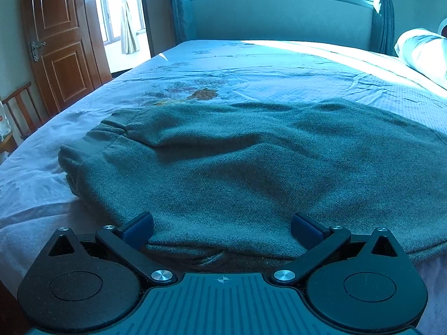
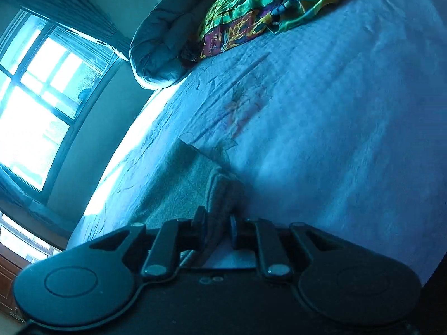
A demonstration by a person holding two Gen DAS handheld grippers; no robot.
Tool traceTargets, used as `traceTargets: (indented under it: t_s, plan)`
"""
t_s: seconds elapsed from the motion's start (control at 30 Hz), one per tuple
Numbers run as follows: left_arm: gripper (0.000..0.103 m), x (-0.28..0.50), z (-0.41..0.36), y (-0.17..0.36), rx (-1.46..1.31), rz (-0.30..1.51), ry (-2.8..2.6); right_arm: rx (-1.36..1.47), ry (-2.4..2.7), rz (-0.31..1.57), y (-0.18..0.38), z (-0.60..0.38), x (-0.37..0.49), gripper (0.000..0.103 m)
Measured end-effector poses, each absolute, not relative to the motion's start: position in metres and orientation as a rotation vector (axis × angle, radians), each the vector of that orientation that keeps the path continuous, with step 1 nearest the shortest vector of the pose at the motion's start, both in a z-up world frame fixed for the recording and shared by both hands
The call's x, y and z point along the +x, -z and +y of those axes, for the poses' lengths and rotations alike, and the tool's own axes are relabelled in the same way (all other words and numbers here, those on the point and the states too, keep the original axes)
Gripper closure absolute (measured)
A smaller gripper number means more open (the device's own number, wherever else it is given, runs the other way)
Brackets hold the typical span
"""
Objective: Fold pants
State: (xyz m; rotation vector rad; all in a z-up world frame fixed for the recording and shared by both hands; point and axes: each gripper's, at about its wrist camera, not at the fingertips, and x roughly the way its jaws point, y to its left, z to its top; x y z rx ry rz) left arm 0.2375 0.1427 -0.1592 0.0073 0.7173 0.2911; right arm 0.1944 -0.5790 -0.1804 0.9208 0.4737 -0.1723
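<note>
the dark grey-green fleecy pants (image 1: pixel 237 167) lie spread in a rumpled heap on the near half of a pale blue bed sheet with a faded flower print (image 1: pixel 251 64), their gathered cuff end bunched toward the left. the left gripper (image 1: pixel 222 227) sits low at the near edge of the cloth with its blue-padded fingers (image 1: pixel 138 229) spread wide, the fabric edge lying between them but not pinched. in the right wrist view, which is tilted, the right gripper (image 2: pixel 216 224) has its jaws drawn narrow and clamped on a raised fold of the same pants (image 2: pixel 195 184). beyond it a bright multicoloured blanket (image 2: pixel 251 14) lies beside a grey pillow (image 2: pixel 164 36). a brown wooden door (image 1: pixel 61 42) stands at far left
</note>
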Motion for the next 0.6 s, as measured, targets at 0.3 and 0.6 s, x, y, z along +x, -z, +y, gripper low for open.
traceTargets:
  t_s: [0.3, 0.6]
  plan:
    - [0.0, 0.231, 0.139, 0.155, 0.019, 0.691, -0.308, 0.706, 0.357, 0.392, 0.122, -0.547, 0.161, 0.076]
    - [0.0, 0.245, 0.115, 0.143, 0.055, 0.663, -0.259, 0.503, -0.004, 0.526, 0.099, -0.449, 0.23, 0.067]
